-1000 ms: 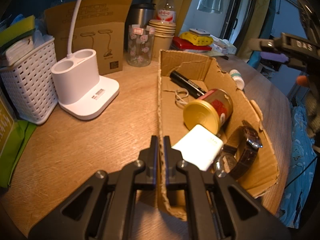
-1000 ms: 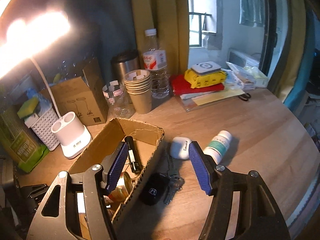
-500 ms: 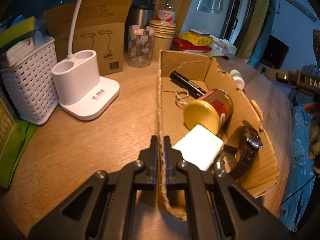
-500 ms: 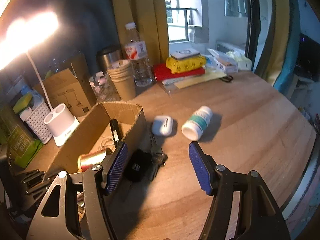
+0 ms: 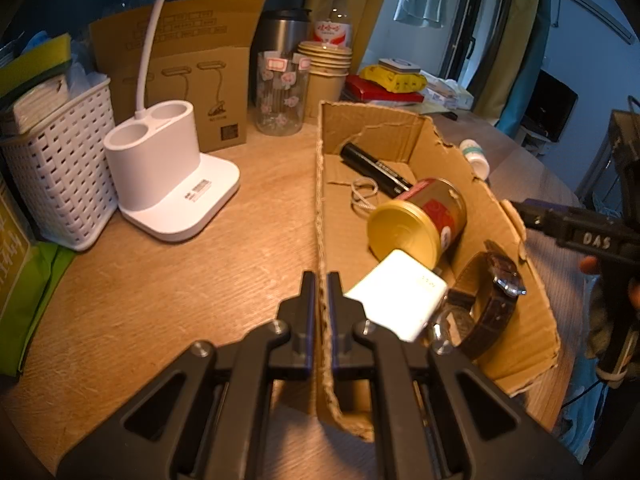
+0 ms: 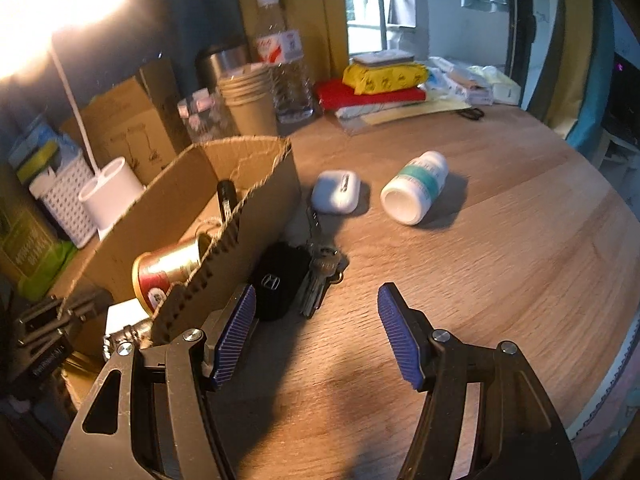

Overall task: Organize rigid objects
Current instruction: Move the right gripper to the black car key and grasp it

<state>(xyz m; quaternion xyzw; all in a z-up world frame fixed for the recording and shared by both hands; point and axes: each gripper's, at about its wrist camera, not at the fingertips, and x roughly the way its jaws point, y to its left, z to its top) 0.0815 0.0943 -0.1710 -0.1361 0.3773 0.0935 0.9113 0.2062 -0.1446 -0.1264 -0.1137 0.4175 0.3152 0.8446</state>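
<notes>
My left gripper [image 5: 322,280] is shut on the left wall of an open cardboard box [image 5: 320,208]. In the box lie a black marker [image 5: 376,170], a gold tin [image 5: 416,222], a white block [image 5: 396,304] and a brown watch [image 5: 494,300]. My right gripper [image 6: 316,304] is open, low over the wooden table beside the box [image 6: 256,216]. Just ahead of it rest a black car key fob [image 6: 276,280] with a bunch of keys [image 6: 320,276]. Farther off lie a white earbud case [image 6: 336,192] and a white pill bottle [image 6: 416,188].
A white lamp base [image 5: 160,176], a white basket [image 5: 56,172], a brown carton [image 5: 192,84], a glass [image 5: 280,96], paper cups [image 5: 326,72] and a water bottle [image 5: 334,20] crowd the back. Books and packets [image 6: 384,88] lie far right. The table edge [image 6: 616,364] curves close.
My right gripper has sunk toward the table and come nearer the key fob and keys. The left gripper has stayed on the box wall.
</notes>
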